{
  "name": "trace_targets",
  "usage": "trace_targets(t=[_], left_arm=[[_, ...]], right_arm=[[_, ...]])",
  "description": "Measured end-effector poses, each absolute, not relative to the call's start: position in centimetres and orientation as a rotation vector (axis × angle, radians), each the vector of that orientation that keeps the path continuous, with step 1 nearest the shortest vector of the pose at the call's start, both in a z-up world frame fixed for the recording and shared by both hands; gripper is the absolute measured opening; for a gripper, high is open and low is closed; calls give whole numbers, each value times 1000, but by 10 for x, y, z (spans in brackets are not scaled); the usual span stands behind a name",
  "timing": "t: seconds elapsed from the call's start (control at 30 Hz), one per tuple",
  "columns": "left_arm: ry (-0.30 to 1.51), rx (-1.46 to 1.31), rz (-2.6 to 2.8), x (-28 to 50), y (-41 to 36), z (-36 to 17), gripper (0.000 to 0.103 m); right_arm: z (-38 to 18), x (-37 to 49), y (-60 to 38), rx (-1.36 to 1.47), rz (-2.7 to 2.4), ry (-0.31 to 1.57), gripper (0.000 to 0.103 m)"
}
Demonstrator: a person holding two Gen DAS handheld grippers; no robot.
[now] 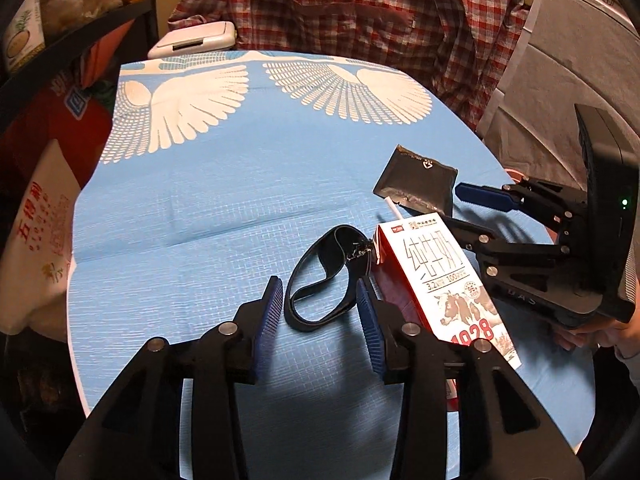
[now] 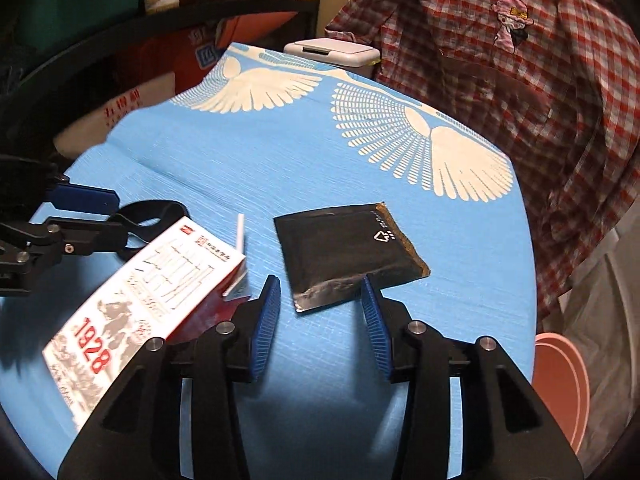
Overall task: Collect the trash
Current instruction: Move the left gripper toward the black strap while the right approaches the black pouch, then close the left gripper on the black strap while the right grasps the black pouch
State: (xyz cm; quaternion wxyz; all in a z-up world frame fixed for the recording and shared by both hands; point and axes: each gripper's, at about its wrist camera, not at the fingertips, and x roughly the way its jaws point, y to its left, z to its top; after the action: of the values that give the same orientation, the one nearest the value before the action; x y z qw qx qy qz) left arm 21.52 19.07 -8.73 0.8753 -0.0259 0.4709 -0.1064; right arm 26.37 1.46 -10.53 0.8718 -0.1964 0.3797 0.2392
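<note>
On the blue table cloth with white wing prints (image 1: 240, 184) lie a black strap loop (image 1: 352, 246), a red and white milk carton (image 1: 444, 280) with a white straw (image 1: 394, 208), and a black foil pouch (image 1: 420, 182). My left gripper (image 1: 319, 292) is open and low over the cloth, the strap loop lying loose between its blue pads, the carton just to its right. My right gripper (image 2: 320, 284) is open too, its fingertips at the near edge of the pouch (image 2: 348, 248). The carton (image 2: 148, 292) lies to its left. Each gripper shows in the other's view (image 1: 460, 208) (image 2: 116, 216).
A white lidded bin (image 1: 192, 40) stands behind the table's far edge, beside a red plaid shirt (image 1: 360, 12). Dark shelves with bags and packets (image 1: 60, 20) line the left side. A pink basin (image 2: 560, 384) sits below the table's right edge.
</note>
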Motion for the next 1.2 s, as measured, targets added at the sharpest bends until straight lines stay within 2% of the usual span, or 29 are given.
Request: trace_targets(t=[0.13,0.23,0.3,0.37,0.4,0.47,0.57,0.73,0.87,0.97,1.07,1.17,1.2], left_arm=[[991,-53,-225,219,190,-91,39],[992,-59,-224,220,189,-92,39],[998,-60,-230,221,188,-94,39],[1001,-54,-234,222,186,-94,38],[1002,-53,-236,222,185,-95,36],[1004,-53,-237,222,185,-94,23],[1014,-50,-222,223,186,-93,10],[996,-57,-207,220,190,-85,5],[976,-73,-189,217,192,-75,5],[960,-90,-188,215,192,-68,5],[953,-89,-186,215,192,-65,5],[951,-97,-180,216,197,-64,5],[952,-100,-179,216,198,-65,5]], right_arm=[[-111,263,20,-452,495,796,41],[-113,262,22,-467,499,795,29],[-113,261,22,-472,502,797,13],[-114,262,20,-471,502,805,3],[-113,262,19,-468,503,808,1],[-112,262,17,-461,501,807,0],[-107,261,11,-433,502,804,0],[-96,259,3,-388,508,793,0],[-90,257,-2,-358,512,800,0],[-92,261,-2,-357,512,816,8],[-93,271,-5,-336,499,819,39],[-92,288,-8,-273,494,839,47],[-92,296,-8,-252,487,842,53]])
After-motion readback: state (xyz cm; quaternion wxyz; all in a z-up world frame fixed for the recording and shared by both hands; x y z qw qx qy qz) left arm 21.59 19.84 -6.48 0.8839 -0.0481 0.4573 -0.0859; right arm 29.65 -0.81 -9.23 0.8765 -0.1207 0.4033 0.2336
